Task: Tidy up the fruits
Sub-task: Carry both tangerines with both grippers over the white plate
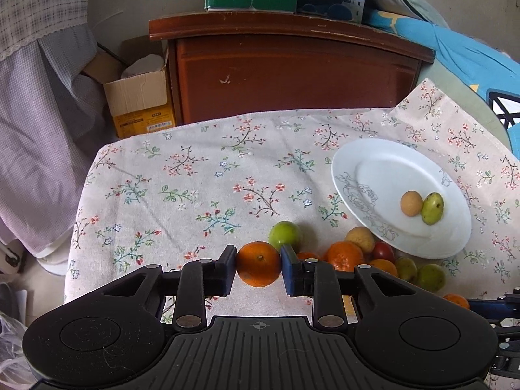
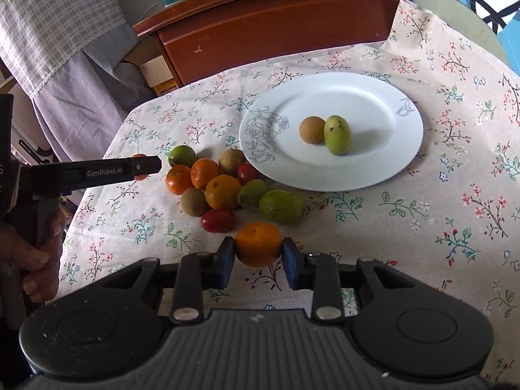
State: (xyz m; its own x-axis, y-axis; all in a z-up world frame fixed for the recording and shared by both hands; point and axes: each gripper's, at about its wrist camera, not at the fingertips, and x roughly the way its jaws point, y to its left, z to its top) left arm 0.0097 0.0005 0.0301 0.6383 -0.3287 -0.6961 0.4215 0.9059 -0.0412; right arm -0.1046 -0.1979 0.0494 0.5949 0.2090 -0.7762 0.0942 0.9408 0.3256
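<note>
I am pinching one orange (image 1: 258, 264) in my left tongs (image 1: 258, 268) and another orange (image 2: 258, 248) in my right tongs (image 2: 258, 255), low centre of each frame, while the plate (image 2: 373, 169) is holding two fruits and the pile (image 2: 224, 185) is remaining on the bench (image 2: 455, 195).

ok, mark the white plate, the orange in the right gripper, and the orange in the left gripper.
white plate (image 2: 373, 97): right wrist view, bare far part of its surface.
orange in the right gripper (image 2: 258, 243): right wrist view, middle of its peel.
orange in the left gripper (image 1: 258, 264): left wrist view, middle of its peel.
</note>
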